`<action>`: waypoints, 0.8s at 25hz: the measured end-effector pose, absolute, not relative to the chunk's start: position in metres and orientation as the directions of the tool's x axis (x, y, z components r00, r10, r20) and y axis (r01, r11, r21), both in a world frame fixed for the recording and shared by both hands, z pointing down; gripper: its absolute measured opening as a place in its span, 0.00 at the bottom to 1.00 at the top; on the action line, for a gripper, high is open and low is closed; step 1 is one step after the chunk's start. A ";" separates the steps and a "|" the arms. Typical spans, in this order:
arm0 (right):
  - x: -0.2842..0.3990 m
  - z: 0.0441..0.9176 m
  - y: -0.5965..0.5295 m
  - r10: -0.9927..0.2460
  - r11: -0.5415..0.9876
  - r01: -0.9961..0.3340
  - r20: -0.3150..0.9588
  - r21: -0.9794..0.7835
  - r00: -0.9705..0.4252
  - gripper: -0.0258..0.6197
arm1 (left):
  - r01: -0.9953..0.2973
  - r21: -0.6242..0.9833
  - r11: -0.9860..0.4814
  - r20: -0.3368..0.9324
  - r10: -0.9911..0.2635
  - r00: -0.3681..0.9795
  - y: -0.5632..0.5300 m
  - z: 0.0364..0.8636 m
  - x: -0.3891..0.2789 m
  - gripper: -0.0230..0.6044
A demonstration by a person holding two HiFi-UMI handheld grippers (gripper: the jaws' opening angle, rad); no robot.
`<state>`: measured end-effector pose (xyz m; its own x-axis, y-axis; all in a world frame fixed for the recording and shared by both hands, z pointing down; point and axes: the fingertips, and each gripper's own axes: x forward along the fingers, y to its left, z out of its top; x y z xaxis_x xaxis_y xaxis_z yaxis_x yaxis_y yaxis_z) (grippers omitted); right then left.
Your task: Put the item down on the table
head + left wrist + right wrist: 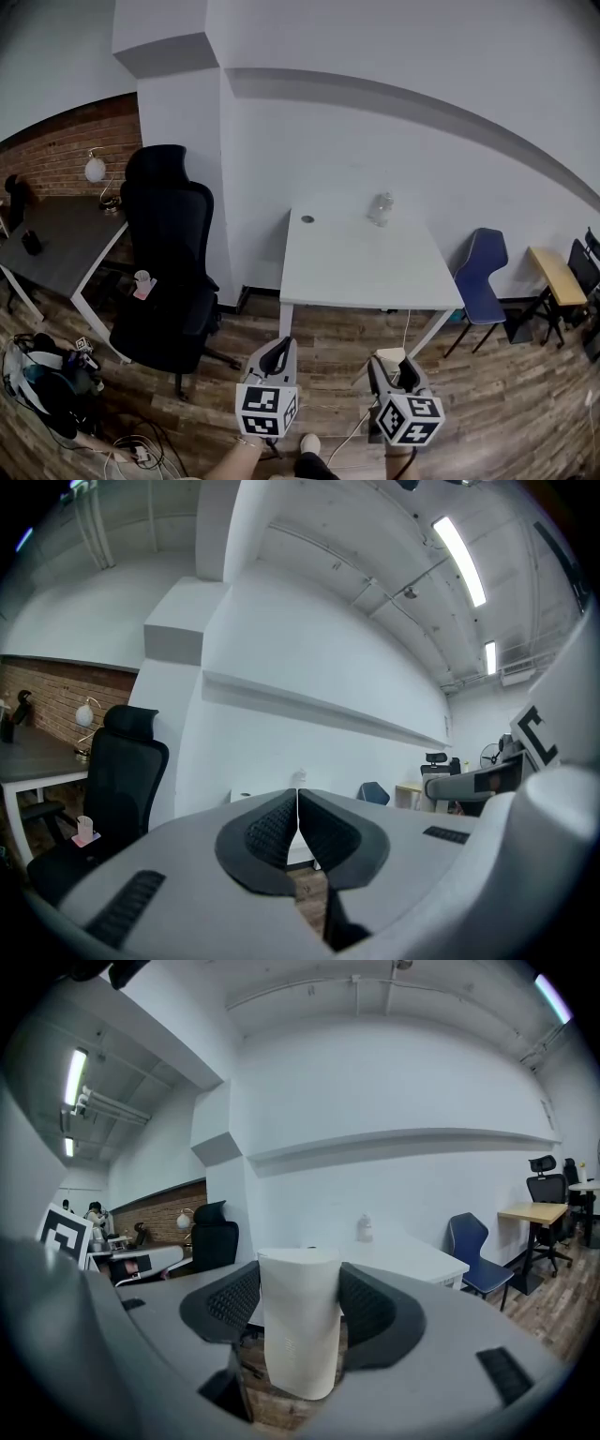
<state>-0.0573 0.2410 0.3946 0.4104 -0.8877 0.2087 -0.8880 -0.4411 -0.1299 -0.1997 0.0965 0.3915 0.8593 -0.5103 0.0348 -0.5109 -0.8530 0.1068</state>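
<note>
My right gripper (300, 1302) is shut on a white paper cup (300, 1321), held upright between its dark pads; in the head view the cup (388, 357) shows just ahead of that gripper (394, 370). My left gripper (297, 817) is shut with nothing between its jaws, and in the head view it (278, 354) hangs low beside the right one. The white table (361, 262) stands ahead against the wall, both grippers well short of its near edge. A clear bottle (381, 208) stands at the table's far side, also visible as the bottle (364, 1229) in the right gripper view.
A black office chair (167, 262) stands left of the table, with a small cup (142, 279) on its seat. A dark desk (56, 239) with a lamp (96, 171) is at far left. A blue chair (483, 277) and a wooden side table (557, 275) stand right. Bags and cables (47, 380) lie on the floor.
</note>
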 end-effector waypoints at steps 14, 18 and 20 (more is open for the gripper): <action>0.029 0.397 0.183 -0.891 -0.438 -0.879 0.219 -0.188 0.398 0.48 | -0.551 0.042 -0.834 0.045 -0.549 0.835 0.042 0.384 -0.124 0.07; 0.051 0.393 0.168 -0.896 -0.429 -0.881 0.215 -0.199 0.388 0.48 | -0.552 0.033 -0.833 0.076 -0.549 0.832 0.031 0.384 -0.102 0.07; 0.062 0.393 0.161 -0.900 -0.422 -0.884 0.214 -0.200 0.381 0.48 | -0.558 0.034 -0.829 0.091 -0.553 0.828 0.025 0.386 -0.092 0.07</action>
<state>0.0618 0.1607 0.3926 0.3806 -0.8996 0.2139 -0.8845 -0.4217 -0.1996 -0.0915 0.0254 0.3862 0.8280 -0.5534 0.0906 -0.5579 -0.8292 0.0335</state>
